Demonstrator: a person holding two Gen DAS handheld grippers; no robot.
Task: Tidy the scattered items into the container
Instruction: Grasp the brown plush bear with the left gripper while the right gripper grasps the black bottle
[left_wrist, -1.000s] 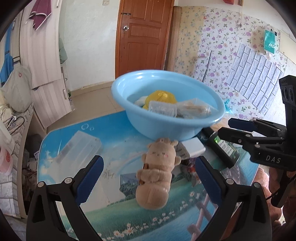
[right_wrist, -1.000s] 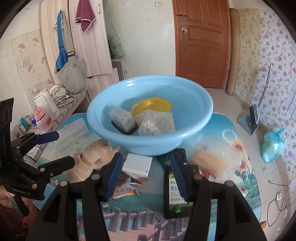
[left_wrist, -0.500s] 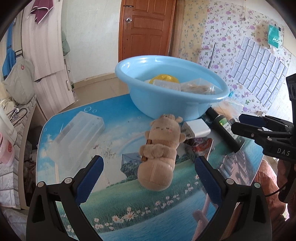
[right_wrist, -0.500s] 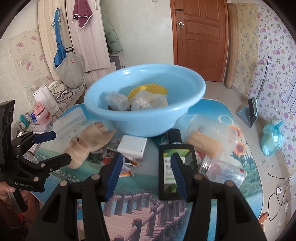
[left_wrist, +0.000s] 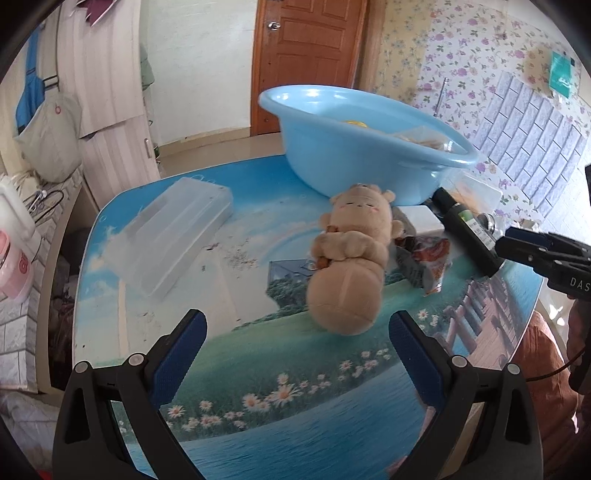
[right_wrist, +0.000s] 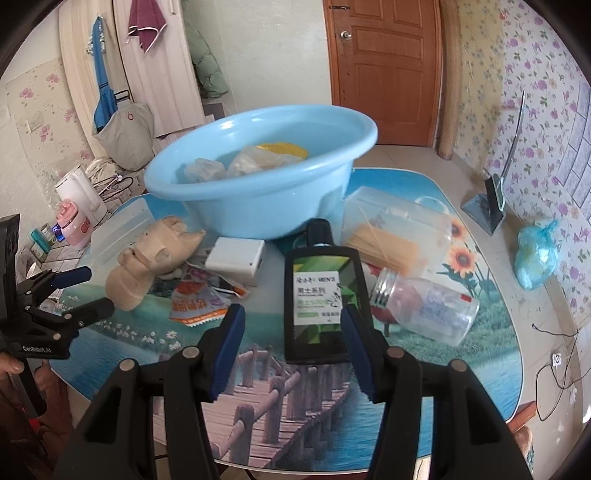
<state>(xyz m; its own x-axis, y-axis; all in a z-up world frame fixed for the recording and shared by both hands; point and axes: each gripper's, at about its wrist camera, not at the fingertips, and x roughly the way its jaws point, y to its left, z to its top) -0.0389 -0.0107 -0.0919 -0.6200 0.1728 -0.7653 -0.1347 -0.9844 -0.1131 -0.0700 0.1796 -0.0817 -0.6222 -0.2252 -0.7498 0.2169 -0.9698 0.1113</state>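
Sorting part done: basin partly filled, most items loose on the tabletop.

Left wrist view: left gripper (left_wrist: 297, 345) spread wide, empty, aimed at plush toy (left_wrist: 351, 258) lying mid-tabletop just before the blue basin (left_wrist: 354, 147); clear lidded box (left_wrist: 173, 229) near the left edge; right gripper (left_wrist: 532, 247) reads "DAS".
Right wrist view: right gripper (right_wrist: 293, 338) spread, empty, jaws flanking the base of a dark bottle (right_wrist: 323, 295) labelled "MEN'S". Basin holds a yellow item and clear packets. Left out, by my judgement: toy, bottle, white box (right_wrist: 236, 260), snack wrapper (right_wrist: 199, 299), glass jar (right_wrist: 424, 302), clear tub (right_wrist: 395, 232).
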